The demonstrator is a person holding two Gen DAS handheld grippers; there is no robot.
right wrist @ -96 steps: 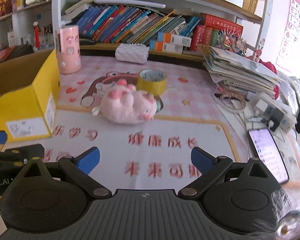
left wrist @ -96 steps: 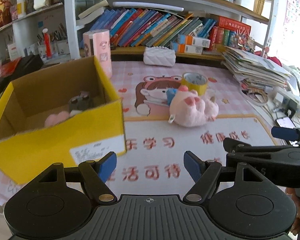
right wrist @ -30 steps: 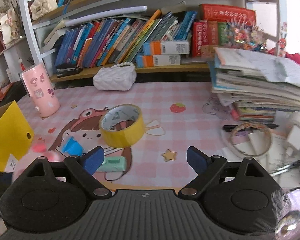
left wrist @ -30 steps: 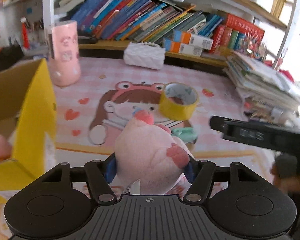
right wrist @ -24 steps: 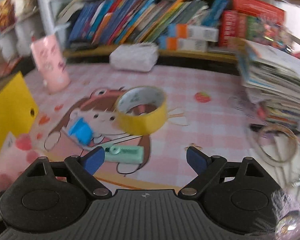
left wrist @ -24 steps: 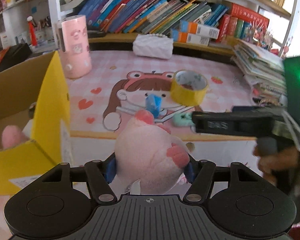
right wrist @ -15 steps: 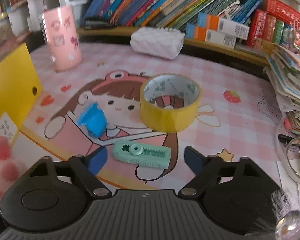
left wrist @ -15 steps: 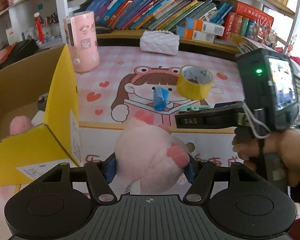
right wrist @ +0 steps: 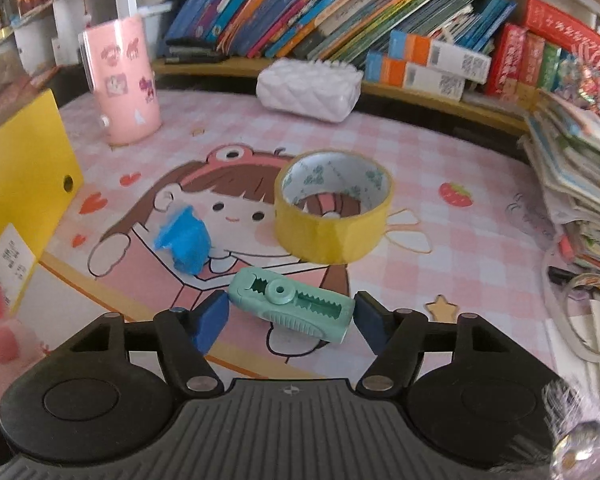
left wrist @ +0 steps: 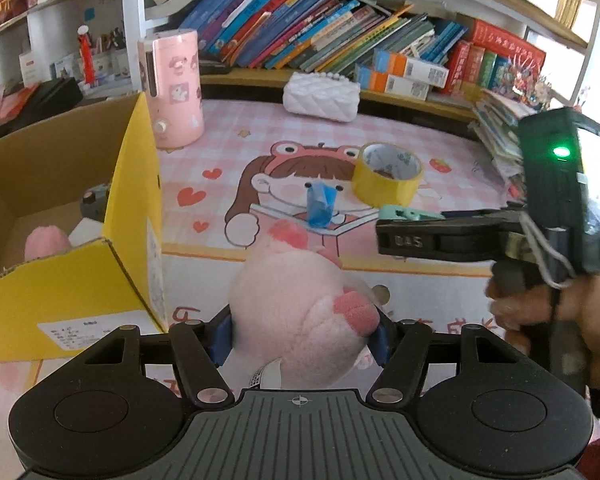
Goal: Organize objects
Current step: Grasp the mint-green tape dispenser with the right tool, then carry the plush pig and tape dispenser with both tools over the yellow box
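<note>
The left gripper (left wrist: 302, 330) has its jaws clamped on the pink plush (left wrist: 300, 320) beside the yellow box (left wrist: 132, 216), which already holds some items. The right gripper (right wrist: 290, 318) has wide jaws bracketing the green clip (right wrist: 292, 304); tape roll (right wrist: 334, 218) and blue piece (right wrist: 186, 240) remain mid-worktop

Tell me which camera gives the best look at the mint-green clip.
The right wrist view: the mint-green clip lies whole and close between the right gripper fingers. In the left wrist view only its end peeks out behind that gripper.
</note>
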